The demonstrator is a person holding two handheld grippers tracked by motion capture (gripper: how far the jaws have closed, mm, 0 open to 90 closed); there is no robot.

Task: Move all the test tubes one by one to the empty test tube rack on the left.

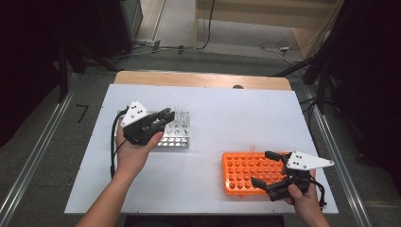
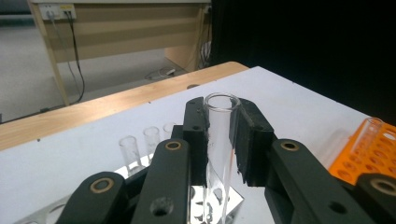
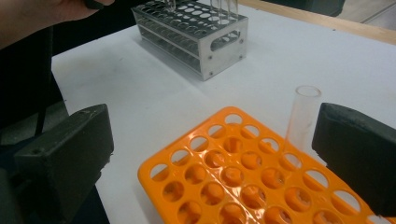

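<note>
Over the metal rack (image 1: 176, 130) on the left half of the white worktop (image 1: 213, 109), the left hand-held gripper (image 1: 163, 118) has a clear glass test tube (image 2: 218, 140) clamped between its pads, and the left gripper view shows it beautifully: the tube stands nearly upright, open mouth at the top, both black pads pressed flat against its sides, its lower end over the rack's holed top plate. Behind it, more empty tubes (image 2: 140, 149) stand in the rack's far row. The person's left hand (image 1: 135, 151) wraps the gripper body from below, with the cable looping down along the wrist.

Across to the right side now, near the front edge of the worktop: the right hand-held gripper (image 1: 267, 168) sits with its jaws spread wide, nothing between the pads, and they reach in over the right end of the orange rack (image 1: 246, 172). In the right gripper view the two pads stand far apart at the picture's edges, the orange grid of round holes between them. One clear tube (image 3: 302, 116) stands upright in a hole at the rack's far edge, just beside the pad on the right of that view, not touched by it. The two racks lie well apart, bare white worktop between them.
</note>
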